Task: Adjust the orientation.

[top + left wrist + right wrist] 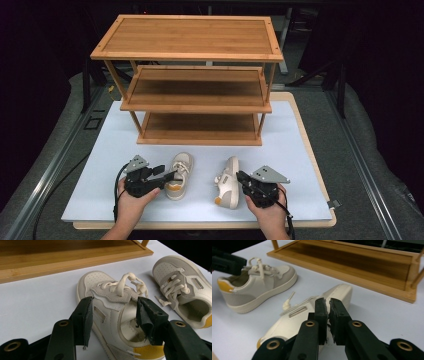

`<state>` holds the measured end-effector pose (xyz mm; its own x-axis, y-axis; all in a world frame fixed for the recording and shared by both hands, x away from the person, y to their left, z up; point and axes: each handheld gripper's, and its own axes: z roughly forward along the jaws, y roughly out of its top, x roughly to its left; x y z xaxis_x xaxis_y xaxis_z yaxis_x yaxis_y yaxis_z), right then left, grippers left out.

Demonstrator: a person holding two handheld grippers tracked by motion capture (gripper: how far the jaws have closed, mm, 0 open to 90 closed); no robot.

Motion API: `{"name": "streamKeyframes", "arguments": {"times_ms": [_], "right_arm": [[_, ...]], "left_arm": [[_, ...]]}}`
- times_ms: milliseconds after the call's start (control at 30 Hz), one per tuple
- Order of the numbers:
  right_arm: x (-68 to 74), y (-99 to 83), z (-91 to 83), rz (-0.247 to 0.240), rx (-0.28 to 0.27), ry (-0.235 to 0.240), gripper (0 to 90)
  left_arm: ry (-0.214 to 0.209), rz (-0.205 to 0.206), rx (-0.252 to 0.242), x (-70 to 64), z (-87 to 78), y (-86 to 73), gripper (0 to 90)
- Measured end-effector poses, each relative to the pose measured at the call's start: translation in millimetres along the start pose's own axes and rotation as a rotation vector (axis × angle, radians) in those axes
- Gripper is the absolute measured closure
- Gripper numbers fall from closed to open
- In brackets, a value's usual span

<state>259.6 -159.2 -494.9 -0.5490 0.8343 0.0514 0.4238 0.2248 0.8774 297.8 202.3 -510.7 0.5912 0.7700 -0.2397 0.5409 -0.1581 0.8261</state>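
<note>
Two small cream shoes with yellow heels lie on the white mat (290, 150). The left shoe (181, 169) (105, 287) stands upright, toe towards the shelf. My left gripper (172, 176) (115, 315) is open, one jaw on each side of this shoe's collar, just behind the laces. The right shoe (226, 189) (292, 323) is tipped onto its side. My right gripper (240, 176) (328, 312) is shut on the right shoe's upper edge, with only a thin gap between the jaws. The right shoe (182, 287) also appears beyond the left one, and the left shoe (257, 287) in the right gripper view.
A three-tier bamboo shelf (200, 107) (50, 262) (352, 267) stands at the back of the mat, all tiers bare. Its lowest board is a short way beyond the shoes' toes. Grey floor and metal rails surround the table.
</note>
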Motion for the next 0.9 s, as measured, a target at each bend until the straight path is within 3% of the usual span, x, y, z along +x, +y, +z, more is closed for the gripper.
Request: {"name": "streamKeyframes", "arguments": {"times_ms": [67, 100, 333, 467, 567, 667, 733, 867, 900], "right_arm": [[1.6, -0.4, 2.0, -0.008, 0.011, 0.006, 84.9], [3.9, -2.0, 6.7, -0.022, 0.042, 0.004, 86.0], [-0.7, -2.7, 3.7, 0.003, 0.050, 0.004, 86.5], [-8.2, -6.0, -3.0, 0.041, 0.057, -0.026, 86.3], [-23.1, -10.9, -10.2, 0.119, 0.097, -0.047, 85.5], [-30.2, -14.0, -10.4, 0.140, 0.117, -0.081, 85.8], [-42.0, -20.4, -8.8, 0.182, 0.159, -0.096, 86.4], [-52.2, -26.7, -6.2, 0.205, 0.198, -0.115, 86.4], [-54.9, -28.4, -6.4, 0.201, 0.203, -0.139, 82.3]], "left_arm": [[-0.002, -0.007, -0.001, 0.4, -0.5, -0.2, 47.5], [0.001, -0.008, -0.001, 0.8, -1.1, -0.2, 47.4], [0.002, -0.025, -0.016, 4.0, -7.2, 0.2, 47.4], [0.006, -0.033, -0.020, 6.5, -9.3, -0.6, 47.4], [0.004, -0.029, -0.013, 8.1, -10.2, -1.2, 47.4], [0.003, -0.028, -0.014, 8.0, -9.5, -1.7, 47.4], [0.001, -0.033, -0.010, 7.6, -8.8, -2.3, 47.4], [-0.010, -0.039, -0.004, 7.6, -6.4, -3.6, 47.4], [-0.013, -0.041, -0.001, 7.4, -5.8, -3.9, 47.4]]}}
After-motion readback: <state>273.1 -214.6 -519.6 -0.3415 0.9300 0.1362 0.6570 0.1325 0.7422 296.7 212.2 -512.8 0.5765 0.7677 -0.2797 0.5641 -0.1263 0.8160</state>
